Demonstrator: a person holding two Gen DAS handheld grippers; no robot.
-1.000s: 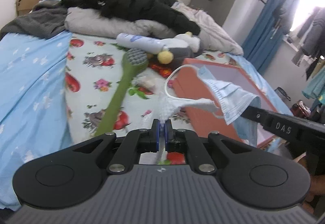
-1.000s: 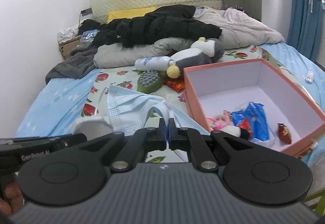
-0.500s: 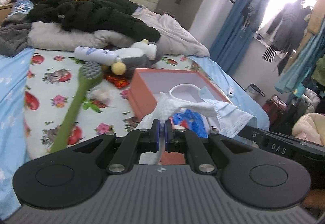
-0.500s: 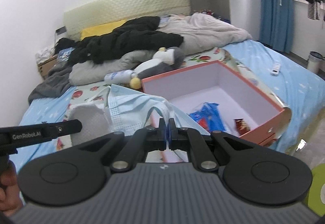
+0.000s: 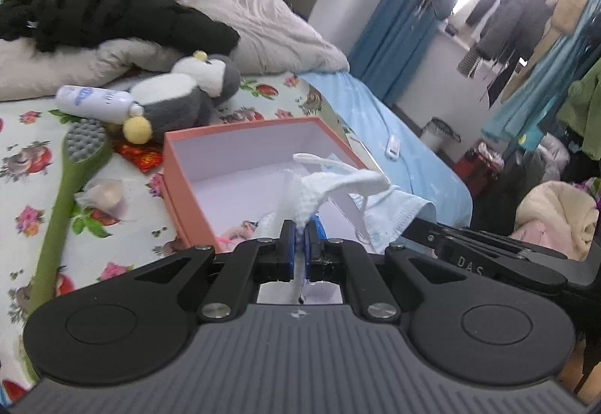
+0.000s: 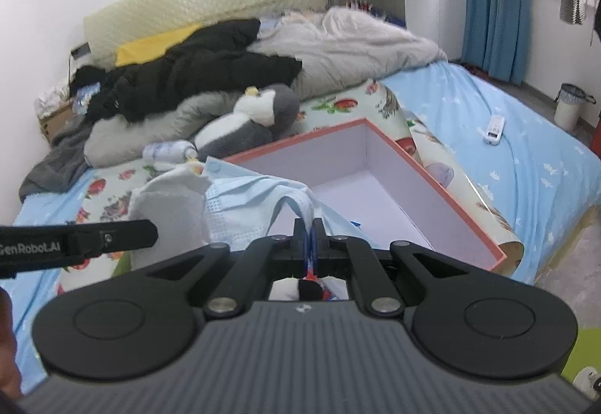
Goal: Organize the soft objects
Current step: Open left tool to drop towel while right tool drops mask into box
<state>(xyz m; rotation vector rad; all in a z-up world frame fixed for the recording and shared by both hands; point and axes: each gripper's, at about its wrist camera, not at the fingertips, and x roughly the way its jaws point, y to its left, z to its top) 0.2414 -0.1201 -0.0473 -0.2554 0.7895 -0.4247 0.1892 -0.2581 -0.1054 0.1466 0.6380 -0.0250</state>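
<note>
Left wrist view: compared with a second ago, the open salmon-pink cardboard box with white lining (image 5: 176,166) now fills the centre of frame, where before it sat off to the right behind the mask; I have carried both grippers across from the floral sheet to above the box. The long green bath brush with grey bristle head (image 5: 71,166) has slid to the left edge.

Left gripper (image 5: 299,245) is clenched on a white crumpled soft cloth piece (image 5: 311,192), which stands up from between the blue pads. Right gripper (image 6: 310,239) is clenched on the ear strap of the pale blue pleated face mask (image 6: 240,207); the mask drapes between the two tools, over the near part of the box. Both grippers tilt downward toward the box interior.

Right wrist view: left tool's black finger enters from the left, level, with the white cloth just above it. Grey and white plush penguin (image 6: 248,124) lies behind the box, beside a white lotion bottle (image 6: 165,151) lying flat.
</note>
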